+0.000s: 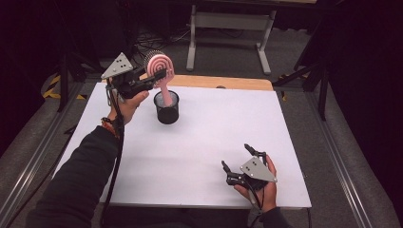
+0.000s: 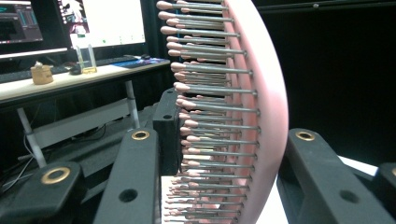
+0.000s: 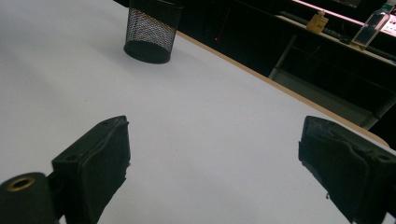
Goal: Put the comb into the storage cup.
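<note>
A pink hairbrush (image 1: 159, 66) with metal bristles (image 2: 219, 112) stands head up at the far left of the white table (image 1: 214, 128). My left gripper (image 1: 159, 76) is shut on its round head, one pad on the bristle side and one on the smooth back. The brush's handle points down, and its lower end is inside the mouth of a black mesh cup (image 1: 167, 110). Near the table's front right, my right gripper (image 1: 235, 156) rests low over the surface, open and with nothing between its jaws. The right gripper view has the mesh cup (image 3: 150, 32) far off at upper left.
The table's far side ends in a wooden edge (image 1: 223, 82). Beyond it stands a white-legged desk frame (image 1: 230, 28) on a dark floor with cables. A desk with monitors (image 2: 98, 21) and small items appears behind the brush. A bottle (image 3: 371, 25) sits on a far shelf.
</note>
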Tool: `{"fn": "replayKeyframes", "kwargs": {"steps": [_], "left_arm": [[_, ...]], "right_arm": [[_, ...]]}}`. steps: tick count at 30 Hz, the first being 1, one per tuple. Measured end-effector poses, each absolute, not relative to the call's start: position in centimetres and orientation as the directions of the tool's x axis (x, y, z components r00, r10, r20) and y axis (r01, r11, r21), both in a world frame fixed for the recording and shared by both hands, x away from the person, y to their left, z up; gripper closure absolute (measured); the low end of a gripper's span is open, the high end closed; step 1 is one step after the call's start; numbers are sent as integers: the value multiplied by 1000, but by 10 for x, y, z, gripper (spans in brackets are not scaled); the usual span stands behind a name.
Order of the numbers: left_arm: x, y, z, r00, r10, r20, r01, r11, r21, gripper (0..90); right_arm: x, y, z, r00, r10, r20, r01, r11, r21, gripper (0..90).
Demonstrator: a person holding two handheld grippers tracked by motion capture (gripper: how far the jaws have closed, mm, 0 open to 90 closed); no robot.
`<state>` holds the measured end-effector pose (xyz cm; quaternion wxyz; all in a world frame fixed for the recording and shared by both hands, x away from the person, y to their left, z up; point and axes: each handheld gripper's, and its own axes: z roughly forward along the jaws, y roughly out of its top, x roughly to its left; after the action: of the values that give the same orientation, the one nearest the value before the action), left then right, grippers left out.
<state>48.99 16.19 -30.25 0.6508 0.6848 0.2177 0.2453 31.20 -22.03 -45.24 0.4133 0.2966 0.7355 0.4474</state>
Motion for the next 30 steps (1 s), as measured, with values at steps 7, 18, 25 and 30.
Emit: {"fn": "replayKeyframes", "kwargs": {"steps": [7, 18, 25, 30], "left_arm": [[507, 160, -305, 755, 655, 40, 0, -60, 998, 626], [526, 160, -317, 721, 692, 5, 53, -62, 997, 626], [530, 155, -329, 723, 691, -16, 89, -70, 994, 626], [531, 152, -338, 729, 683, -34, 106, -64, 992, 626]], "right_arm": [[313, -220, -453, -487, 802, -345, 68, 429, 901, 94], [313, -219, -454, -486, 801, -348, 67, 432, 899, 96], [313, -217, -455, -494, 795, -351, 69, 439, 896, 96], [313, -218, -455, -491, 796, -352, 69, 439, 896, 98]]}}
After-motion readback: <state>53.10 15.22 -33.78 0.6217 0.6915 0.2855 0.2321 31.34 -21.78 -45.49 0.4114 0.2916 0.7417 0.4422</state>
